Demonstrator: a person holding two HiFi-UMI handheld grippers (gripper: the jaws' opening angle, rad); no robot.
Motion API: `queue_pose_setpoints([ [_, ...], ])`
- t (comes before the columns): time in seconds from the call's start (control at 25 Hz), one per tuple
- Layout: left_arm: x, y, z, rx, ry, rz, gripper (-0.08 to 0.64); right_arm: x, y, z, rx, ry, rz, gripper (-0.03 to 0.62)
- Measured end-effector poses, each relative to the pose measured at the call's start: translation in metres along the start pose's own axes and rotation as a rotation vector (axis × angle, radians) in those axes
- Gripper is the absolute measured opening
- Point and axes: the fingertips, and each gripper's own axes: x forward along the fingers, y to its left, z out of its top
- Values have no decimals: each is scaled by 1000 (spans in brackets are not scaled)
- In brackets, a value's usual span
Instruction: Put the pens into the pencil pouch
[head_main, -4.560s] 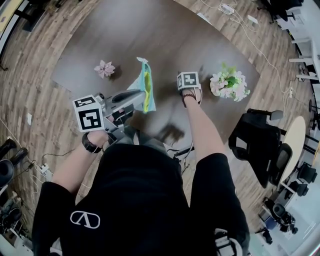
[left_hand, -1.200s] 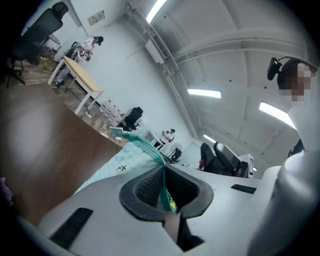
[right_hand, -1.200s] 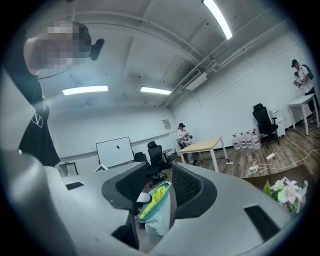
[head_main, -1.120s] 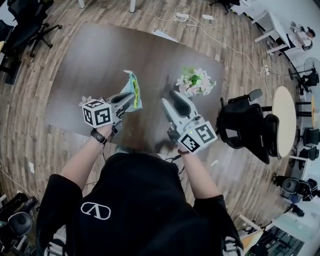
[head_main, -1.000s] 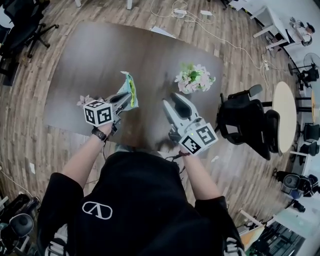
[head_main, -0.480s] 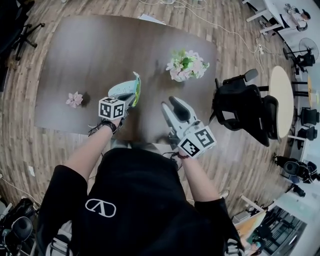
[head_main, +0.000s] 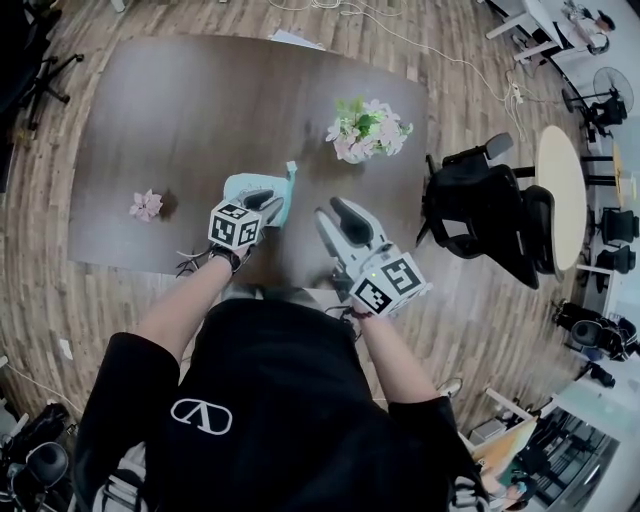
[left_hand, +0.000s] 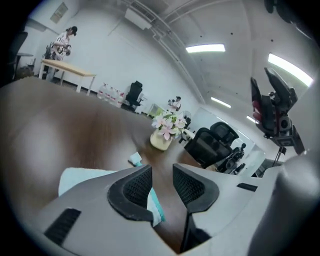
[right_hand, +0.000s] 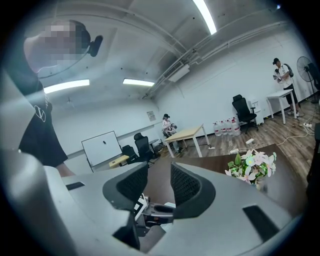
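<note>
The light teal pencil pouch (head_main: 262, 192) lies flat on the dark table (head_main: 180, 110), near its front edge. My left gripper (head_main: 266, 206) hovers low over the pouch. In the left gripper view the pouch (left_hand: 82, 176) shows under and beside the left jaw, its teal edge reaching into the gap. These jaws have just been opening, and the pads press on nothing. My right gripper (head_main: 335, 212) is to the right of the pouch, open with nothing in it. In its own view the right gripper (right_hand: 160, 175) looks across at the left one. No loose pen is visible.
A vase of pink and white flowers (head_main: 365, 128) stands behind the grippers, right of centre. A small pink flower (head_main: 146, 205) lies at the table's left. A black office chair (head_main: 480, 215) is by the table's right edge. Paper (head_main: 295, 40) lies at the far edge.
The left gripper came down with the pouch, which hung upright from its jaws before. Now the pouch rests flat on the table and the jaws have parted. The right gripper shifted only slightly.
</note>
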Motion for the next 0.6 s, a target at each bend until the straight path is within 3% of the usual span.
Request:
queue_pose_setpoints([
  [0.32,-93,-39,108,261,-278,30,104,15,4,6,-110,-8,9,142],
  [0.48,-148,-61,155,348,-416,76,104,24,12,13,-158,-26,15,135],
  [0.6,-182,-78,174,410,-489,113,91,26,17,17,-189,-63,2,74],
])
